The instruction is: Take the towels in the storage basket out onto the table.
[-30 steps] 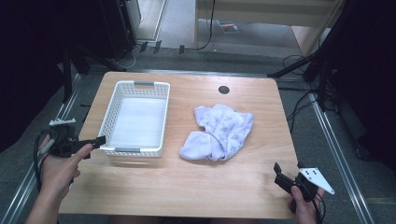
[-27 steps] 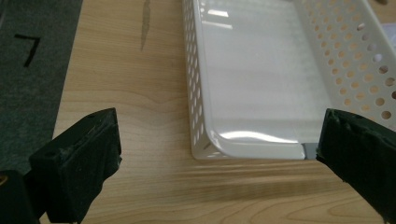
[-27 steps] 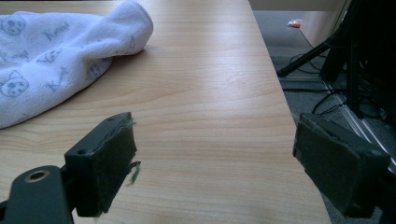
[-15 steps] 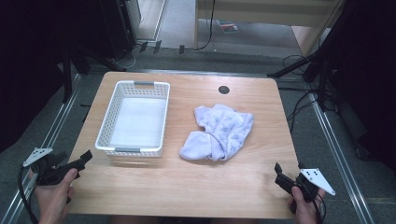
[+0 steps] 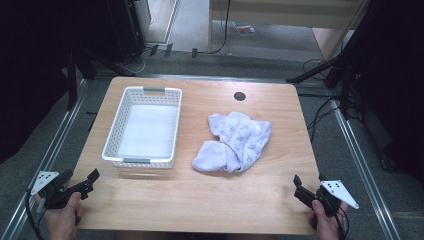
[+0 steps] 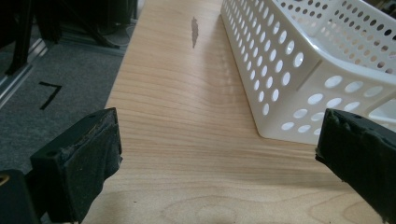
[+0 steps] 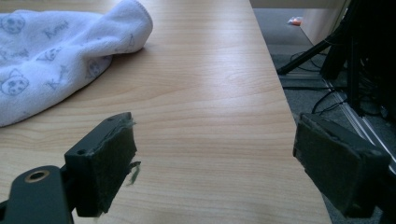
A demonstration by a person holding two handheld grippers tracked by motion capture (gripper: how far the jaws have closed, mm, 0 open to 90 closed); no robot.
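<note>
Both tongs are spread and empty: the left tongs [image 5: 80, 185] hover off the desk's [image 5: 200, 200] near-left corner, the right tongs [image 5: 304, 191] at its near-right edge, seemingly parked. Between them a crumpled white towel [image 5: 234, 142] lies beside an empty white basket [image 5: 120, 155], apart from it.

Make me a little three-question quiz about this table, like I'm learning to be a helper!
1. True or false: the white basket has something in it.
2. Which lies closer to the towel? A) the left hand-held gripper B) the right hand-held gripper
3. Fill in: both hand-held grippers have their jaws ____.

Key:
1. False; the high view shows its bottom bare.
2. B; the towel's edge shows just ahead of the right one's jaws, while the left one faces the basket's side.
3. Open, with nothing between them.
</note>
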